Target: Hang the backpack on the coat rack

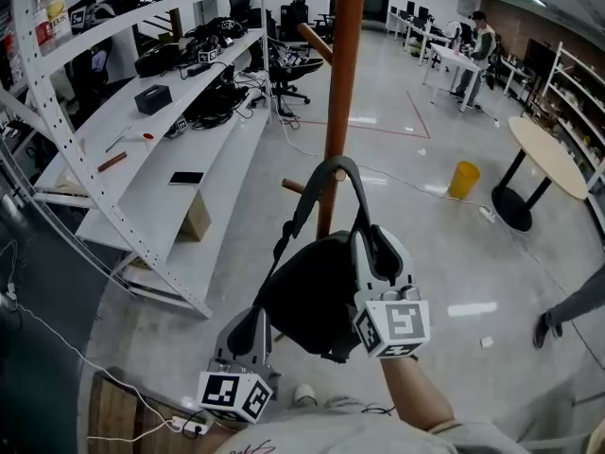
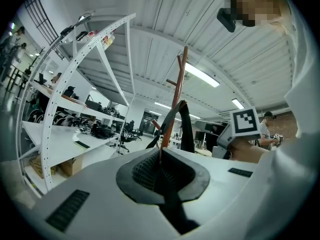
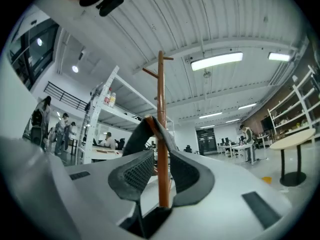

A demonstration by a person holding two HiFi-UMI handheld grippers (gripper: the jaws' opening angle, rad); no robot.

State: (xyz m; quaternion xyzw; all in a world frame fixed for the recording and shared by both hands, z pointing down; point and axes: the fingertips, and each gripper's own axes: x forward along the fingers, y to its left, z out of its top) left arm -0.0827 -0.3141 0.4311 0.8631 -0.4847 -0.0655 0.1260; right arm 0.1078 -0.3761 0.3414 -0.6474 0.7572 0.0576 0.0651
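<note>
Backpack (image 1: pixel 317 301), black and soft, sits low in the middle of the head view, just in front of the coat rack, with its top strap (image 1: pixel 337 165) reaching up to the pole. White shelving (image 1: pixel 142 178) fills the whole left side of the frame, its boards carrying cables, a small black box and other loose gear. Down the upper middle runs the brown pole of the coat rack (image 1: pixel 342 64), and the strap's loop lies over a short peg (image 1: pixel 294 186) on the pole's left side. A round tabletop (image 1: pixel 548 154) on a black foot stands at the right edge, well apart from the rack. At the lower left of the bag is the left claw (image 1: pixel 253 322). The left gripper view shows its jaws closed on a dark band of the backpack that runs down between the pads. The right claw (image 1: pixel 378 249) is at the bag's upper right, just under the strap. In the right gripper view its jaws stand apart, the pole shows through the gap, and the two sides of the loop come down towards the pads. Whether the strap touches the pads cannot be told. A small yellow bin (image 1: pixel 463 180) stands on the floor right of the pole.
</note>
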